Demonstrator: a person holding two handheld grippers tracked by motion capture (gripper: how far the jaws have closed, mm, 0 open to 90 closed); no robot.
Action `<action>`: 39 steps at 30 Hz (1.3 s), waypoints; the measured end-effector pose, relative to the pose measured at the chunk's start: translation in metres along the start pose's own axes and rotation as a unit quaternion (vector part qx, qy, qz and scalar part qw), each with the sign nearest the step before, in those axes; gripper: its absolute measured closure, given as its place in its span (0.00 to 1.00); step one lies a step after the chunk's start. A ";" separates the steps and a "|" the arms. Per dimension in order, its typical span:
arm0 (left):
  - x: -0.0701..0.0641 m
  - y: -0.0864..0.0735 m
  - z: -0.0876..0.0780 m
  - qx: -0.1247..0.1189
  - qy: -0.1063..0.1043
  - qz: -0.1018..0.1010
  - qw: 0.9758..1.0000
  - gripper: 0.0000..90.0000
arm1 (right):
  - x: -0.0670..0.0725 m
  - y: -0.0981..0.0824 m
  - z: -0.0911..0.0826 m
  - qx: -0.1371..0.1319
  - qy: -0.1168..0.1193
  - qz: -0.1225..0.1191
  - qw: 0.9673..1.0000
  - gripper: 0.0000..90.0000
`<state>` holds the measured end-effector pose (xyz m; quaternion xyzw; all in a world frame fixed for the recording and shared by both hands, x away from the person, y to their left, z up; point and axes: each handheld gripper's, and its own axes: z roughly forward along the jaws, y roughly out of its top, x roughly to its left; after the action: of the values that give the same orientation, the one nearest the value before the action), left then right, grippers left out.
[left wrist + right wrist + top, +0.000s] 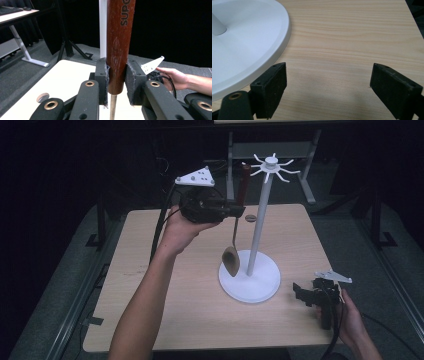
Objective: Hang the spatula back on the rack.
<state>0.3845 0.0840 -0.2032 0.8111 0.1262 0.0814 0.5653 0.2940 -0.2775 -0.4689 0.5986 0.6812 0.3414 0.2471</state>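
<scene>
While the table (165, 285) carries nothing that needs moving, I treat it as my margin and start from the biggest piece on it, the white stand (250, 281), whose round base sits toward the right of the top and whose pole (260, 215) rises to a ring of small hooks (271, 166). My job, as I read it, is to hang the spoon (235, 227) on one of those hooks. I hold it upright in the left gripper (239, 210), raised just left of the pole, the bowl dangling low over the base and the top of the handle near hook height. In the left gripper view the jaws are pressed on both sides of the brown wooden handle (117, 50), part closed and firmly on it, with the pole directly behind. To do this well I want to lift until the handle's end clears the nearest hook, then ease across and down; I cannot tell from here whether the handle has a hole or loop at its end, so I go slowly and watch. Keeping the spoon plumb matters, since a swinging bowl could knock the pole. My right gripper (306, 295) rests at the table's right front edge beside the base, jaws spread wide with nothing between them; I would keep it ready to steady the base (249, 50) if the stand rocks.
</scene>
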 end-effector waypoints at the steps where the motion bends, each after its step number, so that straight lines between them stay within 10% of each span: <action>1: 0.000 0.000 0.002 0.000 0.000 -0.002 1.000 0.82 | 0.000 0.000 0.000 0.000 -0.001 0.000 1.000 0.15; 15: 0.001 -0.002 0.011 0.000 -0.004 -0.002 1.000 0.75 | 0.000 0.000 -0.001 -0.002 0.000 -0.001 1.000 0.15; 39: 0.001 -0.050 -0.035 0.039 0.087 -0.010 0.995 0.29 | 0.003 0.000 0.000 0.001 0.000 -0.003 1.000 0.15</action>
<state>0.3703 0.1321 -0.2377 0.8207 0.1864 0.1414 0.5213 0.2939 -0.2744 -0.4689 0.5967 0.6835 0.3401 0.2474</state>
